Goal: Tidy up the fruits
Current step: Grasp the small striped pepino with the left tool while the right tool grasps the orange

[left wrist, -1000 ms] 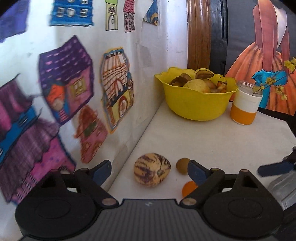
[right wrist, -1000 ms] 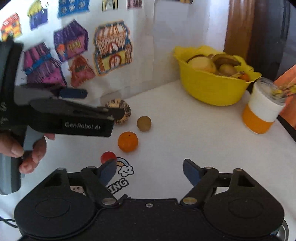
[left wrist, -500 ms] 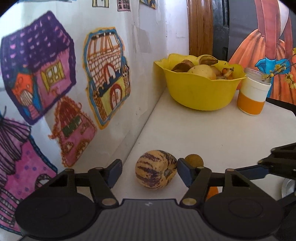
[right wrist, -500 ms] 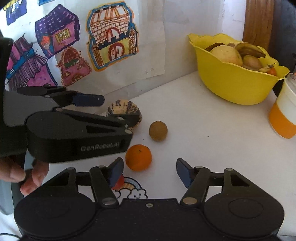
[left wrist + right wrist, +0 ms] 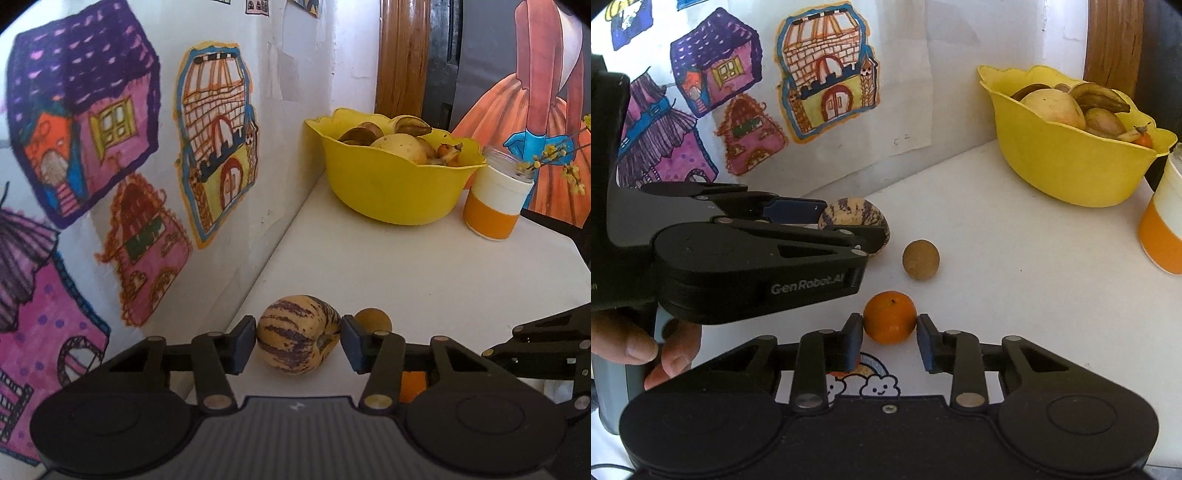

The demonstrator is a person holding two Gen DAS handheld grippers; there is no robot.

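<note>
White table (image 5: 1015,258) open toward bowl | left gripper (image 5: 298,339) straddles striped fruit (image 5: 295,341), unclamped | right gripper (image 5: 889,338) brackets orange (image 5: 889,322)

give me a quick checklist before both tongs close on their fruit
1. Striped melon sits between the left tongs pads: ok.
2. Orange sits between the right tongs pads: ok.
3. Both fruits rest on the white table: ok.
4. Small brown fruit lies apart from both fruits: ok.
5. Room in the yellow bowl, already piled with fruit: cannot tell.
6. Pads touching the fruit: cannot tell.
</note>
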